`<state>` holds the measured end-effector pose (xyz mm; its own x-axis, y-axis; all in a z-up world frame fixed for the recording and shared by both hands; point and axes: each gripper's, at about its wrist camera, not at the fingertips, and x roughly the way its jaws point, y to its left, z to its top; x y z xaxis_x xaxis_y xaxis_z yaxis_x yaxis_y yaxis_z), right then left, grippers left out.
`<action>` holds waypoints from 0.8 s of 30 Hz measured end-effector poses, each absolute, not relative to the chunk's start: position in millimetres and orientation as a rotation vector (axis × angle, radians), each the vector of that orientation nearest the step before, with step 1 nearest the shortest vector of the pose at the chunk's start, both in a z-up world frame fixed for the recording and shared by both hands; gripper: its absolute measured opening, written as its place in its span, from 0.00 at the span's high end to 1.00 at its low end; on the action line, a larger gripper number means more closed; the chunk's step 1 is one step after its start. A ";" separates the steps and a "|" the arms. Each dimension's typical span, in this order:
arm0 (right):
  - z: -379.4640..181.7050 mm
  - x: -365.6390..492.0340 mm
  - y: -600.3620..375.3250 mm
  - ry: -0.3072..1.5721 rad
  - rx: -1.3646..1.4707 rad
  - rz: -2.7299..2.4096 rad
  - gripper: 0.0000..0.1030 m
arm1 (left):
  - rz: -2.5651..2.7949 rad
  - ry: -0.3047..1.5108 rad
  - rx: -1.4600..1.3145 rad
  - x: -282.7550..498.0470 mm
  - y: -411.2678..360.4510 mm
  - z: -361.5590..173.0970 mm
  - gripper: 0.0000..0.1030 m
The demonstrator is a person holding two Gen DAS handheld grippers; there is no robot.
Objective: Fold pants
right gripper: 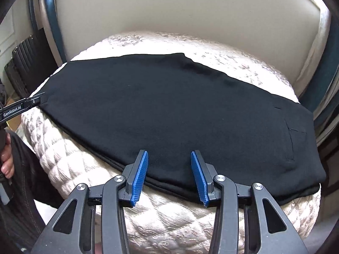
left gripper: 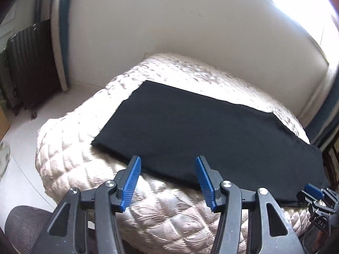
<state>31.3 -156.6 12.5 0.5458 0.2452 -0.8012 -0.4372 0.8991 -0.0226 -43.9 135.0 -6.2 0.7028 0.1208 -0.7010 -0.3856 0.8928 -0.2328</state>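
Black pants [left gripper: 190,135] lie flat and folded lengthwise across a cream quilted bedspread [left gripper: 70,148]. My left gripper [left gripper: 168,162] hovers open over their near edge, blue pads apart, with nothing pinched between them. In the right wrist view, the pants [right gripper: 169,110] fill the middle, a pocket seam showing at the right end. My right gripper [right gripper: 169,155] stands open above the near hem, its pads clear of the cloth. The left gripper [right gripper: 40,98] shows side-on at the pants' left end. The right gripper [left gripper: 312,193] appears at their near right corner.
A pale padded panel [left gripper: 190,31] rises behind the bed. A dark ribbed suitcase [left gripper: 27,67] stands on the white floor at the left. A grey chair seat [left gripper: 23,226] sits near the bed's front corner. A person's hand [right gripper: 6,165] and dark sleeve are at the left.
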 end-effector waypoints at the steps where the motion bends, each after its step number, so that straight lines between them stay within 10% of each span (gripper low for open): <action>1: 13.2 31.7 -156.4 0.909 -0.225 0.417 0.58 | 0.303 0.744 -0.419 -48.0 143.8 -8.8 0.45; 24: 21.9 30.9 -153.8 0.891 -0.200 0.447 0.58 | 0.405 0.669 -0.632 -46.4 195.2 -27.4 0.44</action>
